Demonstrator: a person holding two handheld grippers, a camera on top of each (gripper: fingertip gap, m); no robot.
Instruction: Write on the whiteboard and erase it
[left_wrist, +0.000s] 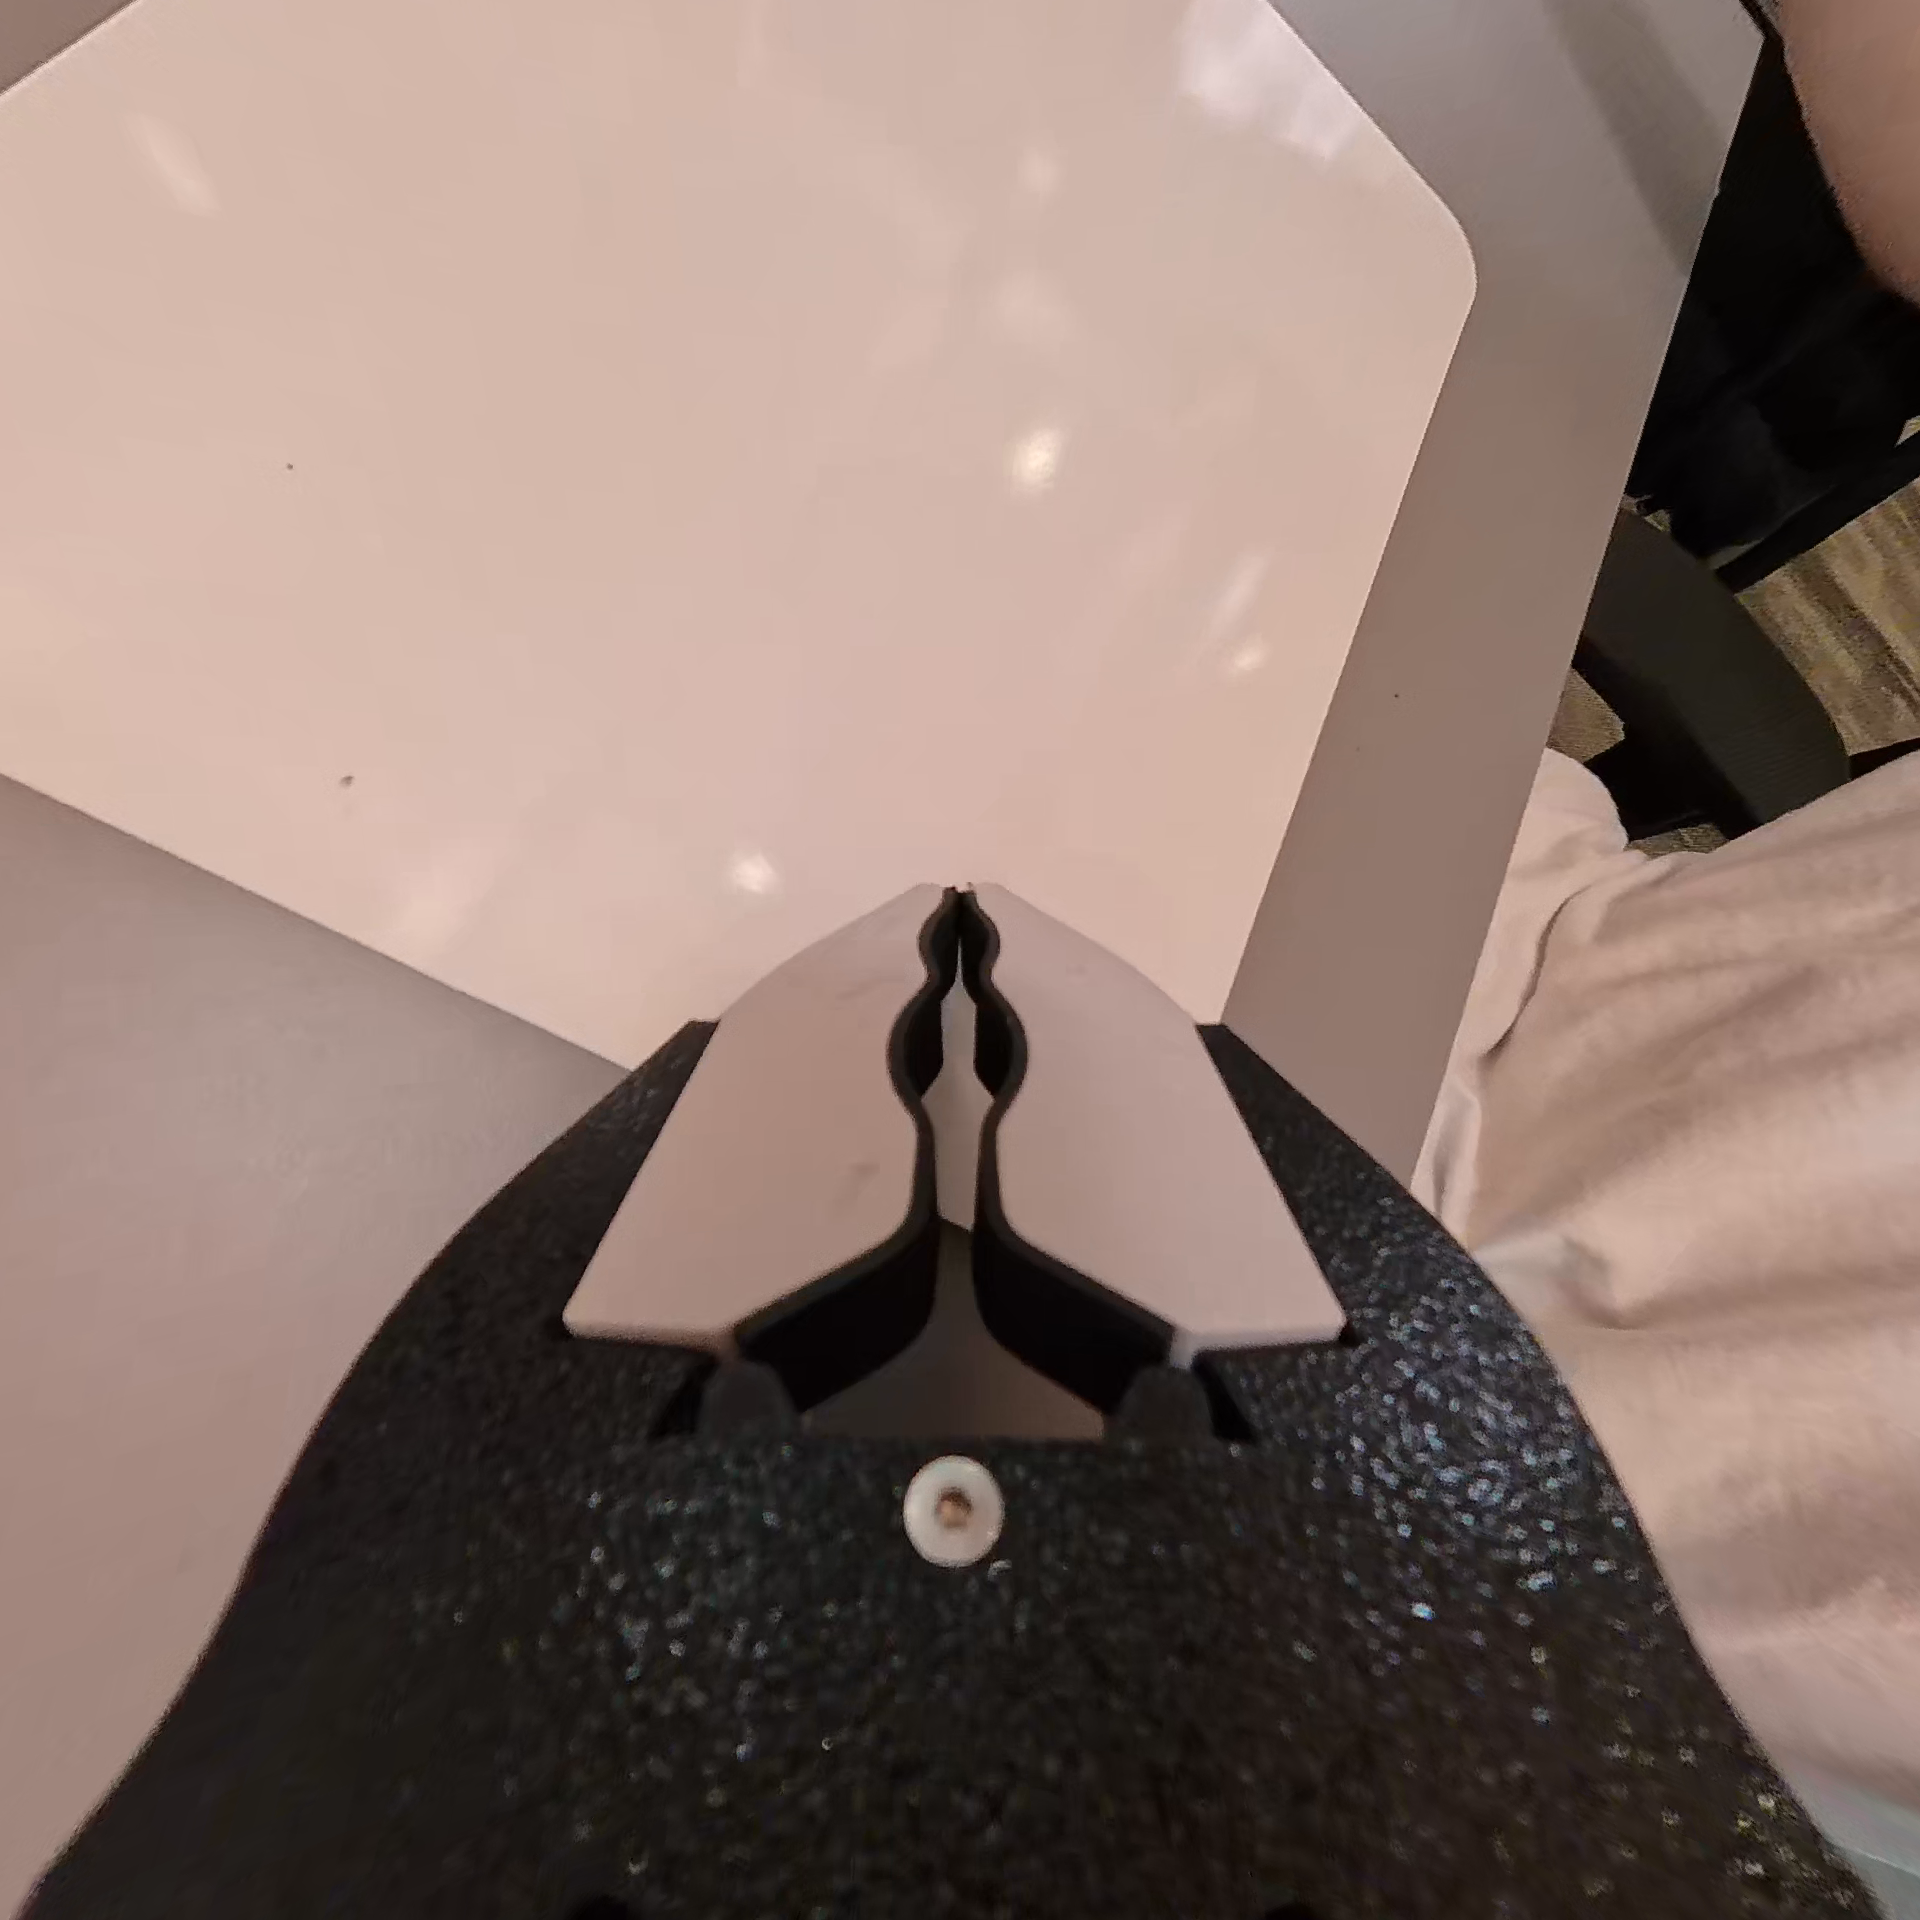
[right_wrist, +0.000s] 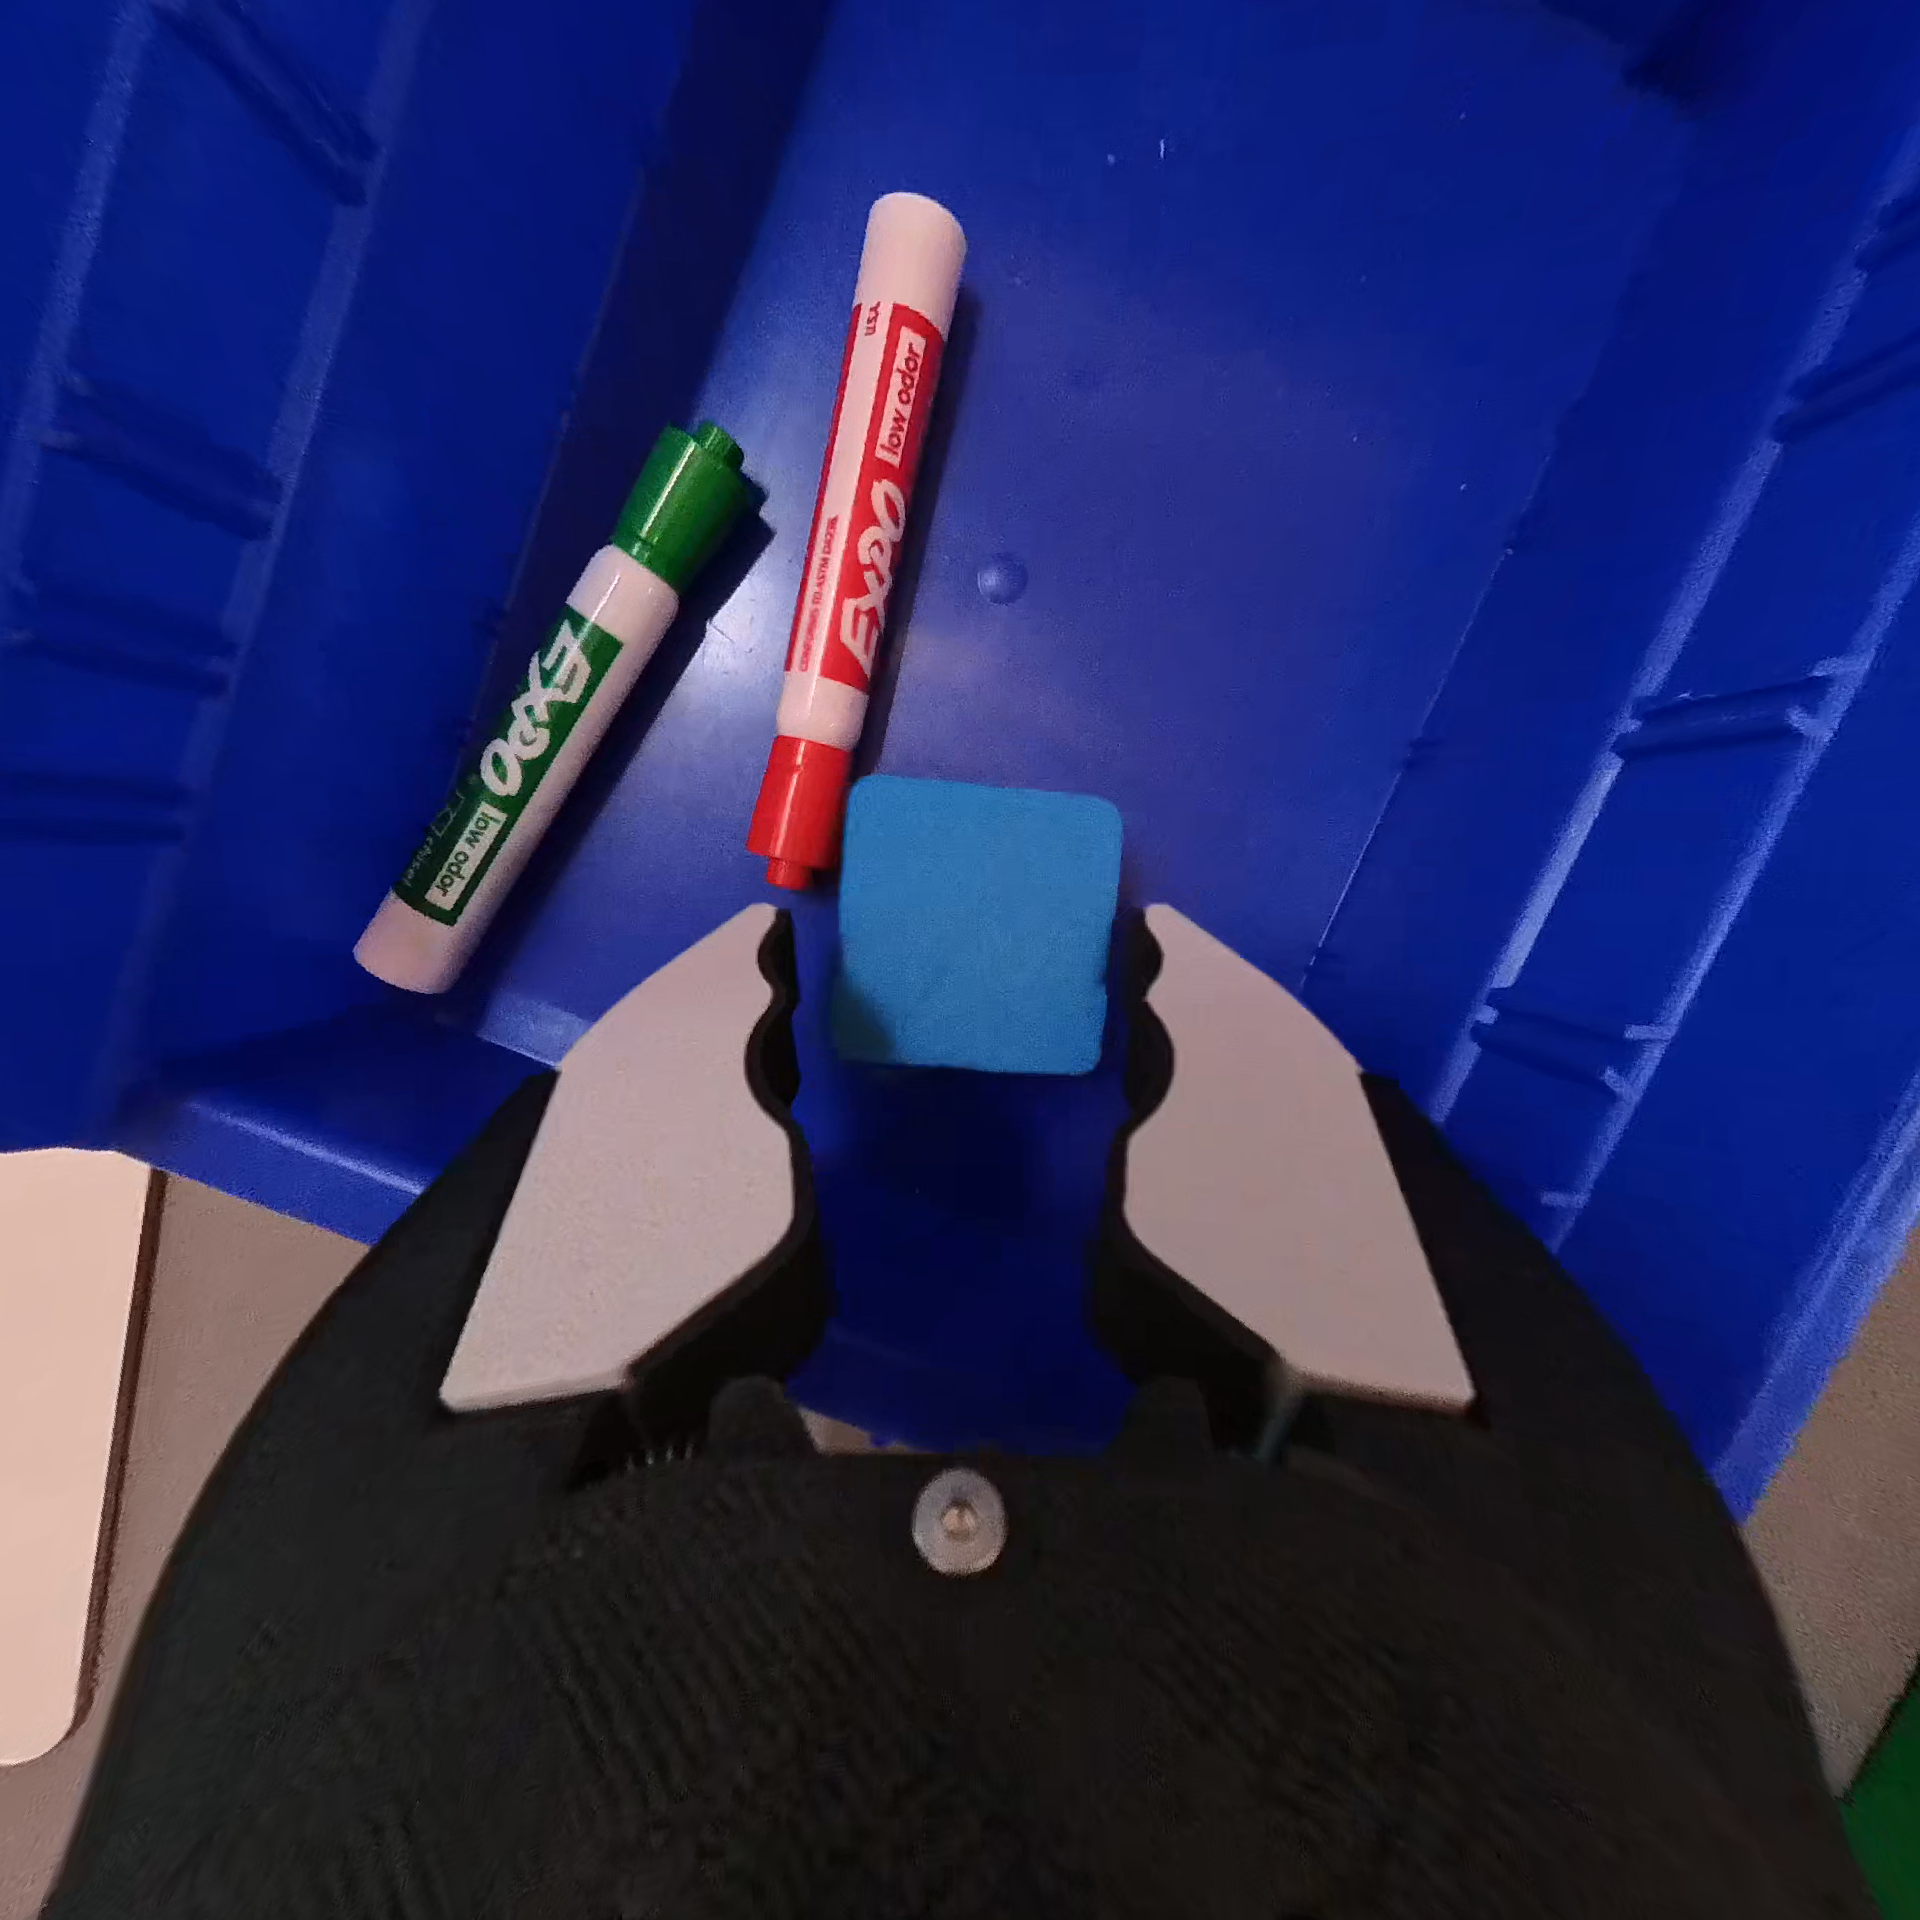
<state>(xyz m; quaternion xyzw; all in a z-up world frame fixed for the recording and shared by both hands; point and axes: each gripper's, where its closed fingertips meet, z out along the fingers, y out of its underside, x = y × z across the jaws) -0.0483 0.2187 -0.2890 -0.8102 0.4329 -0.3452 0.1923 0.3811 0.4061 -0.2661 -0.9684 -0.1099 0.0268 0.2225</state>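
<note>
In the left wrist view a blank white whiteboard (left_wrist: 499, 447) lies flat on a grey table (left_wrist: 208, 1091). My left gripper (left_wrist: 958, 894) is shut and empty, its tips over the board's near edge. In the right wrist view my right gripper (right_wrist: 961, 914) is open inside a blue bin (right_wrist: 1299, 436). A light blue square eraser (right_wrist: 971, 925) lies on the bin floor between the fingertips; neither finger touches it. A capped red marker (right_wrist: 868, 540) lies just beyond the eraser. A capped green marker (right_wrist: 551, 717) lies to its left.
A person's light-coloured sleeve (left_wrist: 1683, 1195) is at the right in the left wrist view, with a dark chair (left_wrist: 1704, 686) beyond the table edge. The bin's ribbed walls (right_wrist: 156, 468) rise on both sides. A corner of the whiteboard (right_wrist: 52, 1455) shows at lower left. Some 45 cm of space lies between my two pairs of fingers. The capped green marker (right_wrist: 551, 717) sits 6 cm or so from the ends of my right fingers.
</note>
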